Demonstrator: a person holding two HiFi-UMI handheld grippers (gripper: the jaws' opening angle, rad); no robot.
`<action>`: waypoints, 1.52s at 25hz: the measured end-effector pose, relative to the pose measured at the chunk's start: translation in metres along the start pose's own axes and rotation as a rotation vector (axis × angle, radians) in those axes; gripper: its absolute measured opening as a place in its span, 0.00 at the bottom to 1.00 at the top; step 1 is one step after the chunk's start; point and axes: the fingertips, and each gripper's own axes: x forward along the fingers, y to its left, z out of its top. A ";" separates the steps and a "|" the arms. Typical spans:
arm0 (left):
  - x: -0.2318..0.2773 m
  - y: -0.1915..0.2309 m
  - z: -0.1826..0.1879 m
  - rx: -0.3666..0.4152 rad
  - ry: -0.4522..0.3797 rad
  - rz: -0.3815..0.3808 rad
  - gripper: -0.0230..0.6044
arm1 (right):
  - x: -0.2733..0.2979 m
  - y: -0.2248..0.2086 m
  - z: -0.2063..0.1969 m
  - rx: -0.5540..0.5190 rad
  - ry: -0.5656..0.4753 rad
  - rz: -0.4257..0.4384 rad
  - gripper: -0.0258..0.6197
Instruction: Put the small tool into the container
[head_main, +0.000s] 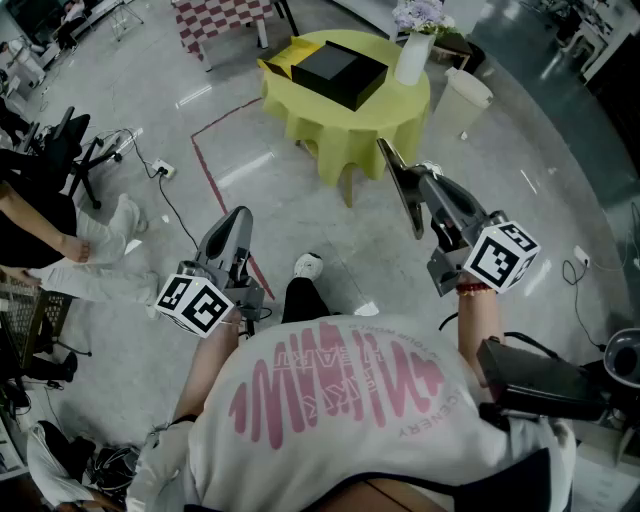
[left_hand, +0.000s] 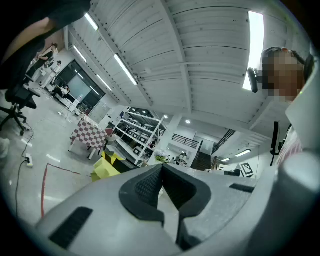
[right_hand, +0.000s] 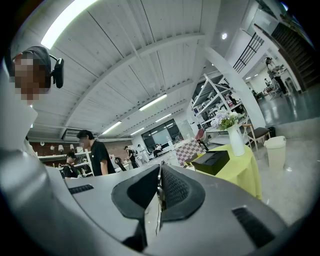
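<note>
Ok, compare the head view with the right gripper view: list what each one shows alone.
Head view only: the left gripper, the red tape line and a white shoe. Right gripper view only: the ceiling lights and a standing person in black. Both: the yellow table, black box, flower vase and white bin.

Glossy grey floor (head_main: 520, 200), yellow-draped round table (head_main: 330, 125), ceiling strip lights (left_hand: 255, 50).
</note>
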 end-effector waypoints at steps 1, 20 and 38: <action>0.001 0.000 0.002 0.001 0.000 -0.001 0.05 | 0.001 0.000 0.001 0.000 0.000 -0.001 0.06; 0.058 0.090 0.049 -0.014 -0.012 0.018 0.05 | 0.124 -0.031 0.019 -0.032 0.044 -0.026 0.06; 0.154 0.249 0.181 0.049 -0.019 -0.048 0.05 | 0.334 -0.047 0.082 -0.023 -0.040 -0.068 0.06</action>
